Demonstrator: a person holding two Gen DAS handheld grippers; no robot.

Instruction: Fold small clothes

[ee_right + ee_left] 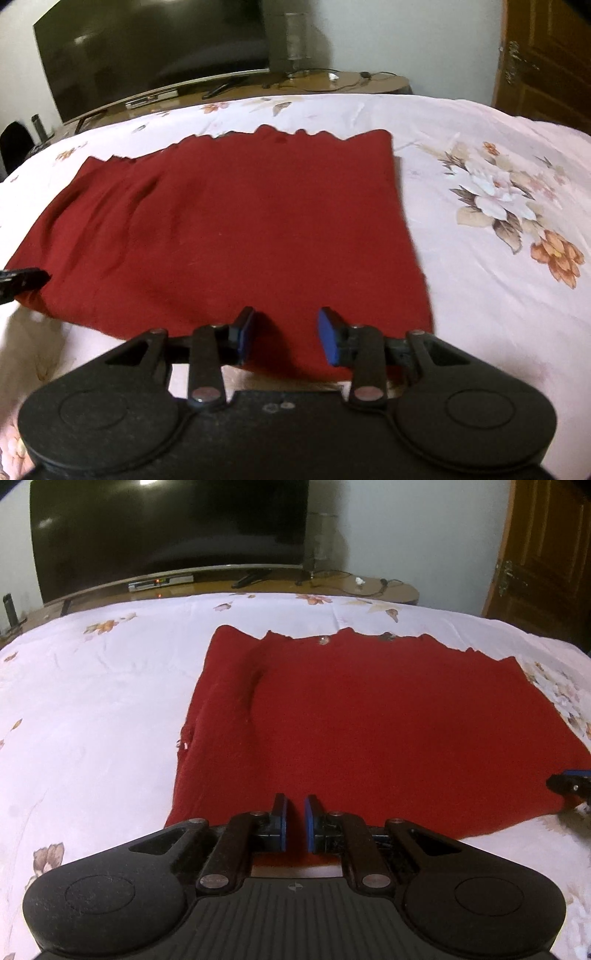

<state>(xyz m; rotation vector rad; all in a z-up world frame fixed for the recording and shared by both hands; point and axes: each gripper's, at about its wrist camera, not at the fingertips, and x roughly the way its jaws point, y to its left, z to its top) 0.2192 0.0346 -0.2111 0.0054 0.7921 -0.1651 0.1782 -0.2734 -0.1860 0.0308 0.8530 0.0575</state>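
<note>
A dark red garment (pixel 369 720) lies spread flat on the bed; it also shows in the right wrist view (pixel 229 229). Its far edge is wavy, and a fold ridge runs along its left part. My left gripper (pixel 295 821) sits over the near edge of the garment, left of centre, its blue pads a narrow gap apart with red cloth between them. My right gripper (pixel 286 334) is open over the near edge towards the garment's right corner. Each gripper's tip shows in the other's view: the right one (pixel 570 784), the left one (pixel 22 280).
The bed has a white sheet with flower prints (pixel 498 206). Behind it stands a low wooden cabinet (pixel 332 585) with a large dark television (pixel 166 535), a set-top box and cables. A brown wooden door (pixel 546 554) is at the right.
</note>
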